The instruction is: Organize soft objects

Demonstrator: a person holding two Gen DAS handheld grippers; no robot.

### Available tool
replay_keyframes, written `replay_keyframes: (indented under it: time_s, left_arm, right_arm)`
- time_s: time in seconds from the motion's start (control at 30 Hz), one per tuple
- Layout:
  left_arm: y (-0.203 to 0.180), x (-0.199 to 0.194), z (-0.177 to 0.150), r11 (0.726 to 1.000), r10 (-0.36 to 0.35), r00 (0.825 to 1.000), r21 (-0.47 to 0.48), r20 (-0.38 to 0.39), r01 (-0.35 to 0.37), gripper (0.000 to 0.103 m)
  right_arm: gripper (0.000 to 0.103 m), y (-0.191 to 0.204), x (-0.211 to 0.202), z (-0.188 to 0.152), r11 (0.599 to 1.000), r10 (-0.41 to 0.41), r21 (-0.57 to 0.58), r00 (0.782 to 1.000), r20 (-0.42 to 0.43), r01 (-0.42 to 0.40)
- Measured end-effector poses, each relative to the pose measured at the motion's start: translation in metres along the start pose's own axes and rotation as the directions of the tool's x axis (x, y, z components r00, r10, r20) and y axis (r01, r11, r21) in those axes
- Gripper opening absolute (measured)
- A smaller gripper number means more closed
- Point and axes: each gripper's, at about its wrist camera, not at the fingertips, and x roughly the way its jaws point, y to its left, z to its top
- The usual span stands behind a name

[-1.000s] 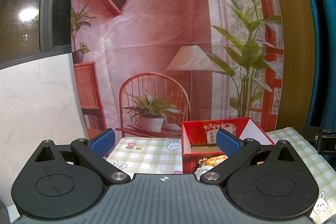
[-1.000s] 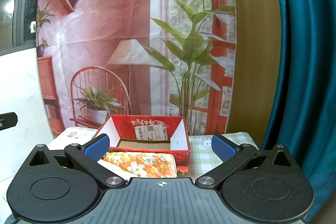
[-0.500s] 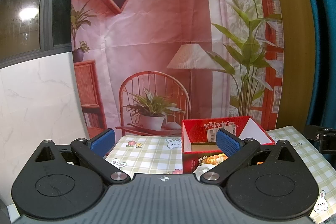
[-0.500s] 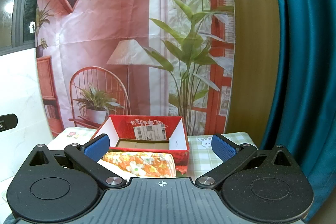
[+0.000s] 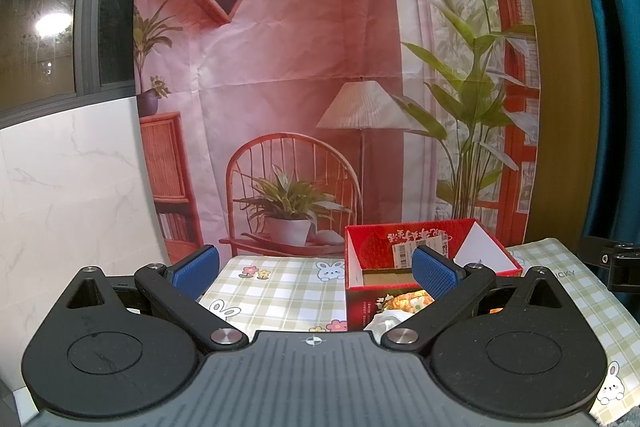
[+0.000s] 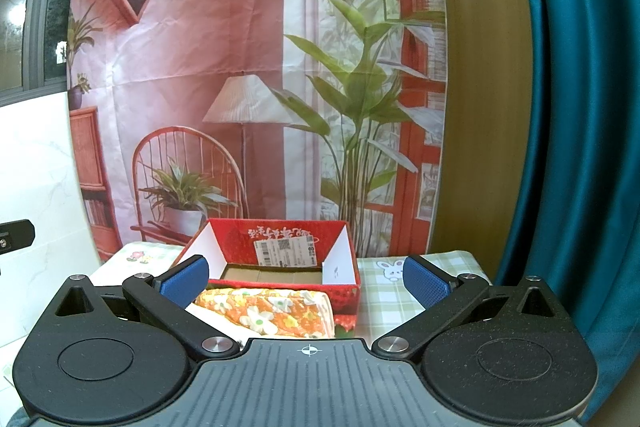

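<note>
A folded orange cloth with white flowers (image 6: 268, 313) lies on the table just in front of an open red cardboard box (image 6: 280, 269). My right gripper (image 6: 306, 277) hovers above the cloth, open and holding nothing. In the left wrist view the same red box (image 5: 424, 259) sits to the right, with a bit of the orange cloth (image 5: 412, 301) showing below my right blue pad. My left gripper (image 5: 316, 265) is open and empty, held over the checked tablecloth (image 5: 276, 291).
A printed room-scene backdrop (image 5: 320, 87) hangs right behind the table. White marble wall (image 5: 60, 187) stands to the left, a teal curtain (image 6: 580, 127) to the right. The other gripper's black edge (image 5: 612, 261) shows at the right border.
Both grippers have drifted very slightly; the box sits a little lower in the left wrist view. Jaws stay open and the cloth has not moved.
</note>
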Motion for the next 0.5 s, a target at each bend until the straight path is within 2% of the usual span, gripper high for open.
replay_keyframes:
  time_s: [0.5]
  left_arm:
    - [-0.0009, 0.0023, 0.0001, 1.0, -0.024, 1.0, -0.007, -0.018, 0.024, 0.103]
  right_arm:
    - [0.103, -0.0017, -0.0002, -0.0023, 1.0, -0.004, -0.003, 1.0, 0.002, 0.004]
